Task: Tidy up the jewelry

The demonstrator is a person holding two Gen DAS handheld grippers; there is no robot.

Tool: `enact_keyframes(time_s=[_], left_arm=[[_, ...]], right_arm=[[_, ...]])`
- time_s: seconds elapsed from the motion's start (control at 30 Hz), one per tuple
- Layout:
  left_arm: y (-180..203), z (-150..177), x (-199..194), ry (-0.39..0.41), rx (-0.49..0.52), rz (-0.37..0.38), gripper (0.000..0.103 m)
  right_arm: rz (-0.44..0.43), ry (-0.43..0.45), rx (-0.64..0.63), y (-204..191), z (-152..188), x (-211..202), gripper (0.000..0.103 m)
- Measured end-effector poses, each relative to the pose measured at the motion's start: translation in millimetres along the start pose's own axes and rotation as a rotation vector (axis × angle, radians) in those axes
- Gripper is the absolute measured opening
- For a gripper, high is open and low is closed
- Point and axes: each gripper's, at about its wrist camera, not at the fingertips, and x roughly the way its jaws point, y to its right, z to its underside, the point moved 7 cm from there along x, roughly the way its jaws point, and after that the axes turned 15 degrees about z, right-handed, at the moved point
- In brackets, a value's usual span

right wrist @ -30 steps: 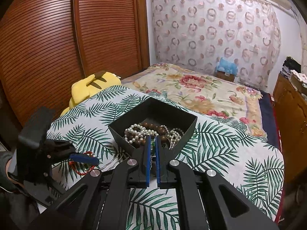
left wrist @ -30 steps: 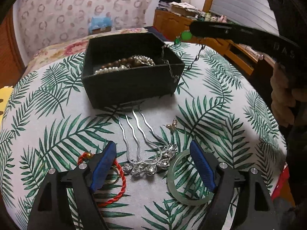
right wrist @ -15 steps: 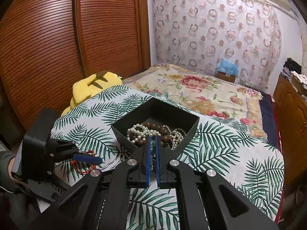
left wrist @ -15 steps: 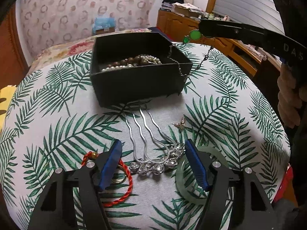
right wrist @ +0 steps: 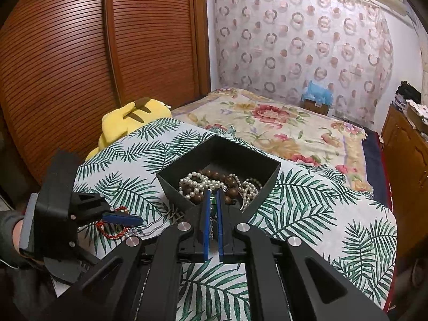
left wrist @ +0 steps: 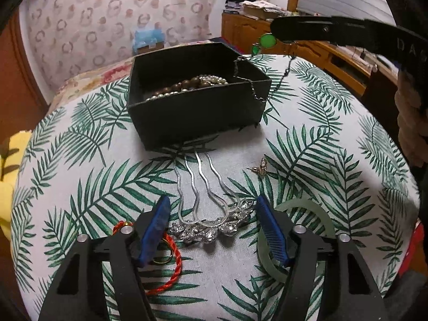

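Note:
A black box (left wrist: 198,112) on the leaf-print cloth holds pearl and brown bead strands (left wrist: 187,85); it also shows in the right wrist view (right wrist: 222,160). My right gripper (right wrist: 213,200) is shut on a green-stone chain necklace (left wrist: 267,41) above the box's right corner; the chain drapes over the rim. My left gripper (left wrist: 212,227) is open and low over a silver hair comb (left wrist: 211,214). A red cord bracelet (left wrist: 171,262) lies by its left finger and a green jade bangle (left wrist: 318,214) by its right finger. A small gold earring (left wrist: 260,168) lies beyond.
A yellow plush toy (right wrist: 128,123) lies at the cloth's left edge. A floral bed (right wrist: 281,131) is behind the box. A wooden cabinet (left wrist: 334,61) stands at the right, a slatted wardrobe (right wrist: 80,67) at the left.
My left gripper has moved forward towards the comb, its fingers now either side of it. My right gripper has carried the necklace slightly nearer the box.

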Motion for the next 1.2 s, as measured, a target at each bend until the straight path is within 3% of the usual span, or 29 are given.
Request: enact_keyframes(time_s=[0.23, 0.53, 0.9, 1.2], left_arm=[[2, 5, -10, 0.013, 0.006, 0.032, 0.053], [16, -5, -47, 0.105, 0.005, 0.097, 0.053], [-2, -66, -76, 0.222, 0.029, 0.069, 0.053], [-25, -106, -46, 0.212, 0.032, 0.070, 0.053]], right_arm=[[0.001, 0.000, 0.000, 0, 1, 1, 0.005], [0.002, 0.018, -0.017, 0, -13, 0, 0.005], [-0.001, 0.020, -0.009, 11, -42, 24, 0.006], [0.003, -0.020, 0.056, 30, -29, 40, 0.008]])
